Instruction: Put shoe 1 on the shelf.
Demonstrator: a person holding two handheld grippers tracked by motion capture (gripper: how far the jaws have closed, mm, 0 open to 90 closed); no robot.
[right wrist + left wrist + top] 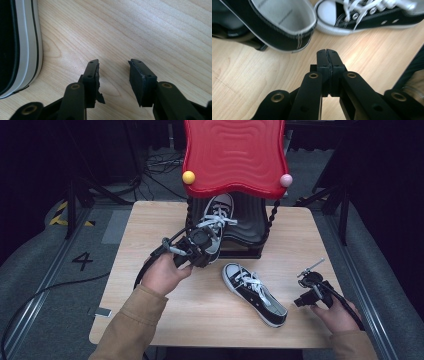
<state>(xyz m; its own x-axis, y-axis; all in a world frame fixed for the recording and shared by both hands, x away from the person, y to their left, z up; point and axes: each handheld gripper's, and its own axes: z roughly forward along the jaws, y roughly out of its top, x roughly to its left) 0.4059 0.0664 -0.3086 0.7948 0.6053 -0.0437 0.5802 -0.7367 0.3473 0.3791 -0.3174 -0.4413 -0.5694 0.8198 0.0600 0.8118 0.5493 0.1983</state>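
Black jaws of the left gripper (327, 53) sit pressed together, empty, just beside one sneaker (216, 222) on the rack (250, 235); the right gripper (113, 68) stands apart over the surface (162, 32). Light, soft canvas: grasp its stiffer heel rim

Light wooden table (165, 220) with rounded corners, grain running lengthwise, lit from above. Grey floor (30, 285) all round; a black "4" (82, 260) marked on it at left, yellow-black hazard tape (61, 215) farther back. Black cables (160, 162) lie on the floor behind. Dark stand legs (75, 205) on both sides; surroundings black, unlit.
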